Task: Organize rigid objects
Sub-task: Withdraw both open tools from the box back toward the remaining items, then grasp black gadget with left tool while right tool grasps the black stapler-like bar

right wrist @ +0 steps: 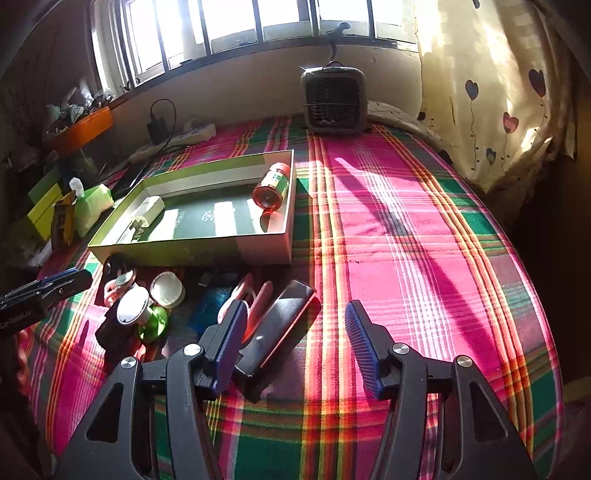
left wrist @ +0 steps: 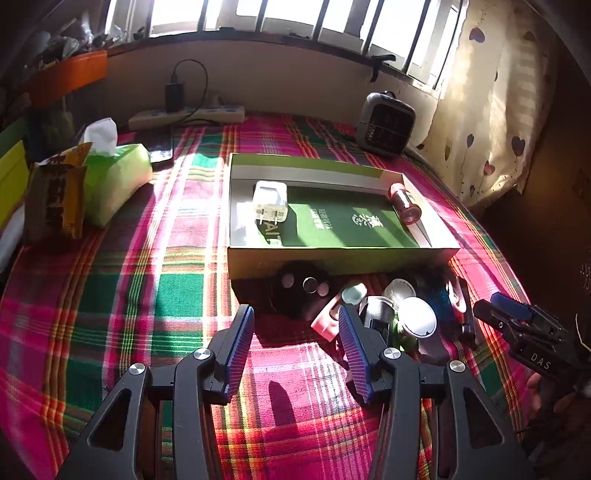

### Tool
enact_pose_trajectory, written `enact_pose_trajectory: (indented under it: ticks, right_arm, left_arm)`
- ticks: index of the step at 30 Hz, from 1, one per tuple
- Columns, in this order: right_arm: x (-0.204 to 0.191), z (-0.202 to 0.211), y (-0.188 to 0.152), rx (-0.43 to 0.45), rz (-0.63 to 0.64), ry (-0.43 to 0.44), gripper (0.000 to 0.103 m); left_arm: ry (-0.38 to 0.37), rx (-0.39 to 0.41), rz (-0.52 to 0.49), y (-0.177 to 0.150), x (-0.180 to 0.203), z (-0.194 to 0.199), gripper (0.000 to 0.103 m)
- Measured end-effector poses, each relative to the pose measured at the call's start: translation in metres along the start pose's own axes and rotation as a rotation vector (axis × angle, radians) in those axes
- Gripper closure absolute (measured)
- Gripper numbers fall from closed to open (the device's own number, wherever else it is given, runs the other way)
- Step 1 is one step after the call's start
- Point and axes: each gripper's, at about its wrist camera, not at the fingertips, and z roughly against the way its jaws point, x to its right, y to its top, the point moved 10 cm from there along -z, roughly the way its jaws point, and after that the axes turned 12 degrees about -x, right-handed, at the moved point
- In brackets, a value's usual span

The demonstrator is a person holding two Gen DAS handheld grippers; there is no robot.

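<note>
A shallow green box (left wrist: 334, 254) sits open on a plaid cloth (left wrist: 147, 295), sunlight striping its dark green floor. Inside, a white charger (left wrist: 270, 201) lies at the left end and a red jar (left wrist: 404, 203) lies on its side against the right wall; the right wrist view shows the same jar (right wrist: 271, 192) with its mouth facing the camera.

Just in front of the box, a heap of small items crowds the cloth: a black disc (left wrist: 299, 291) with round studs touching the box's front wall, a pink piece (left wrist: 327, 321), a white cap (left wrist: 417, 315) on a green base, a white tub (right wrist: 168, 290), a blue block (right wrist: 208, 310), pink scissors (right wrist: 243, 295) and a dark flat case (right wrist: 280, 325) with a red edge.

The left gripper (left wrist: 297, 325) hovers low over the cloth before the heap, jaws wide and holding nothing, its right finger just beside the pink piece and the cap. The right gripper (right wrist: 295, 321) is likewise spread wide and empty, its left finger overlapping the scissors and the case's left side, its right finger over bare cloth. Each gripper shows at the edge of the other's view.

To the left stand a green tissue pack (left wrist: 114, 181) and a snack bag (left wrist: 59, 199); behind them a power strip (left wrist: 188, 114) with a black plug lies along the wall. A small grey heater (left wrist: 386, 123) stands at the far right under the barred window (left wrist: 295, 18), beside a curtain (left wrist: 491, 103) printed with hearts.
</note>
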Motion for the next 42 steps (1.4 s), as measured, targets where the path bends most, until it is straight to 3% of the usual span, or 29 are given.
enact_pose_trajectory:
  ticks: [10, 16, 21, 42]
  right_arm:
    - [-0.018, -0.015, -0.018, -0.058, 0.032, 0.013, 0.047]
    - [-0.006, -0.015, -0.020, -0.067, 0.011, -0.046, 0.047]
    - [0.009, -0.013, -0.023, -0.070, 0.010, -0.106, 0.047]
    - [0.006, -0.026, -0.003, -0.090, 0.089, -0.080, 0.047]
  left_arm:
    - [-0.049, -0.035, -0.032, -0.019, 0.014, -0.004, 0.056]
    - [-0.089, -0.045, -0.069, -0.023, 0.031, -0.005, 0.056]
    - [-0.090, -0.067, -0.102, -0.025, 0.042, -0.011, 0.056]
    - [-0.014, -0.088, -0.133, -0.016, 0.053, -0.032, 0.056]
